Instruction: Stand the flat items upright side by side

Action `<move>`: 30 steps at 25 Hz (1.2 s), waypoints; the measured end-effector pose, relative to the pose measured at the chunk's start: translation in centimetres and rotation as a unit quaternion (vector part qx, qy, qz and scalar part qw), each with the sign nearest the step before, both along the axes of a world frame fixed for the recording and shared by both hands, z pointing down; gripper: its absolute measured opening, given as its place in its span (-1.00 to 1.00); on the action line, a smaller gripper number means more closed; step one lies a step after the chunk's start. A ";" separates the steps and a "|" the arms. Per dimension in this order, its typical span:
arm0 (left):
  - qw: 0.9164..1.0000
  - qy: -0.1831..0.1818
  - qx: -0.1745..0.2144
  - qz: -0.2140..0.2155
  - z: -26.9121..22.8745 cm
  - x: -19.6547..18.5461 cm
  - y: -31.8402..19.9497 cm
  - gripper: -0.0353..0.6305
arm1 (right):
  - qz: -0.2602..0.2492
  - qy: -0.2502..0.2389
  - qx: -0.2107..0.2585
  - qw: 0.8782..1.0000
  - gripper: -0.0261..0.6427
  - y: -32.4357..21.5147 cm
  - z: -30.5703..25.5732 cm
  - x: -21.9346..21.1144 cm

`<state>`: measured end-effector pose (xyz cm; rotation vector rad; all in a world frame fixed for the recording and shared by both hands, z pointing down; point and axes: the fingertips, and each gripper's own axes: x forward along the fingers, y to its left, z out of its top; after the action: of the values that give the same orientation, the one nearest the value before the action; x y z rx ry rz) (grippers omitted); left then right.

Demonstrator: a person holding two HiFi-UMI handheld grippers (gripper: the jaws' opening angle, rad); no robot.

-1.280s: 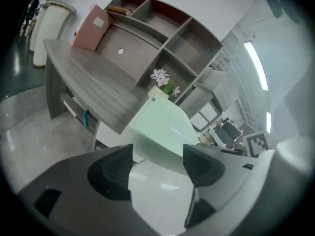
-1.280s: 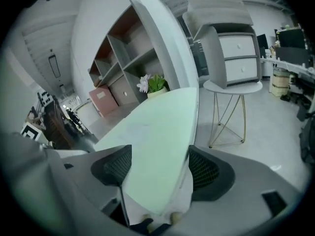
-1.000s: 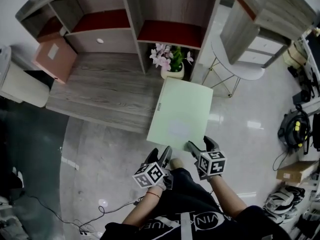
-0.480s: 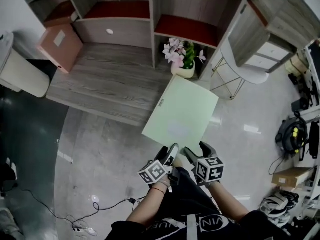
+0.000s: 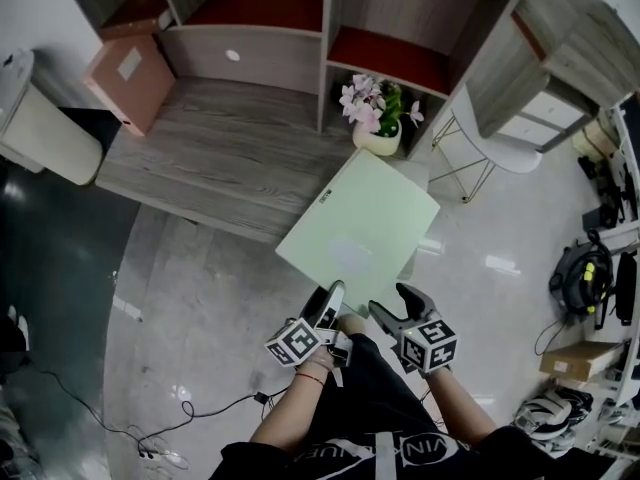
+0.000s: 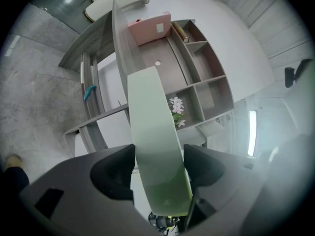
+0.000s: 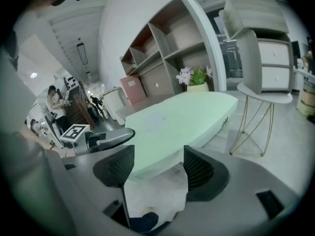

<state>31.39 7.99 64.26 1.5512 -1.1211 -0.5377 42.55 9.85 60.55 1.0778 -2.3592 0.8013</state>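
A pale green flat file box [image 5: 360,233] hangs in the air in front of the desk, held level by its near corner. My left gripper [image 5: 325,300] is shut on its near left edge; in the left gripper view the box [image 6: 152,132] fills the gap between the jaws of that gripper [image 6: 158,161]. My right gripper [image 5: 395,305] is shut on the near right edge, the box [image 7: 177,114] resting between the jaws of that gripper [image 7: 155,163]. Both sets of jaws have just been closing on the box. A pink file box [image 5: 130,68] leans at the desk's far left.
The grey wooden desk [image 5: 220,158] carries open shelf compartments [image 5: 270,13] at its back and a potted flower [image 5: 378,118] near the green box's far corner. A white round side table [image 5: 490,143] stands to the right, a white bin [image 5: 40,128] to the left. Cables [image 5: 150,438] lie on the floor.
The green box has turned clockwise in the head view, one corner now pointing at the flower pot. Both grippers kept their hold and shifted slightly with it.
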 end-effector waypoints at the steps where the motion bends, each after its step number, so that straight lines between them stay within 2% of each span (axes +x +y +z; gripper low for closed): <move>1: 1.000 0.001 -0.001 -0.002 -0.2 -0.3 -0.1 0.03 | -0.011 0.009 0.021 1.000 0.04 -0.2 -0.5 0.2; 5: 1.000 0.003 -0.008 -0.001 -1.0 -1.6 -0.1 0.01 | -0.080 0.081 0.104 0.988 0.13 -1.1 -1.8 1.2; 10: 0.999 -0.001 -0.033 0.020 -2.1 -3.3 0.3 -0.02 | -0.179 0.173 0.166 0.954 0.28 -1.6 -1.4 1.5; 13: 0.999 -0.002 -0.042 0.029 -2.9 -4.2 0.4 -0.03 | -0.229 0.234 0.194 0.925 0.38 -2.2 0.1 1.2; 16: 0.998 -0.002 -0.049 0.034 -3.5 -5.2 0.7 -0.04 | -0.274 0.275 0.228 0.893 0.46 -3.2 1.0 0.1; 18: 0.998 -0.003 -0.055 0.038 -3.7 -5.7 0.9 -0.04 | -0.313 0.301 0.254 0.864 0.48 -3.7 1.6 -0.8; 21: 0.997 -0.002 -0.061 0.041 -3.9 -6.4 1.3 -0.05 | -0.371 0.332 0.306 0.812 0.48 -3.7 1.9 -2.6; 23: 0.997 -0.002 -0.061 0.039 -4.1 -6.8 1.5 -0.05 | -0.392 0.336 0.337 0.787 0.48 -3.5 1.9 -4.0; 27: 0.998 -0.004 -0.058 0.031 -4.6 -7.7 1.8 -0.05 | -0.411 0.339 0.371 0.761 0.52 -2.9 2.1 -6.2; 30: 0.998 -0.004 -0.058 0.027 -5.1 -8.0 1.9 -0.05 | -0.413 0.338 0.385 0.753 0.50 -2.5 2.3 -7.2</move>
<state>23.43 9.91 59.16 1.4789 -1.0941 -0.4226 35.36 7.30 62.84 0.3031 -2.1063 -0.8241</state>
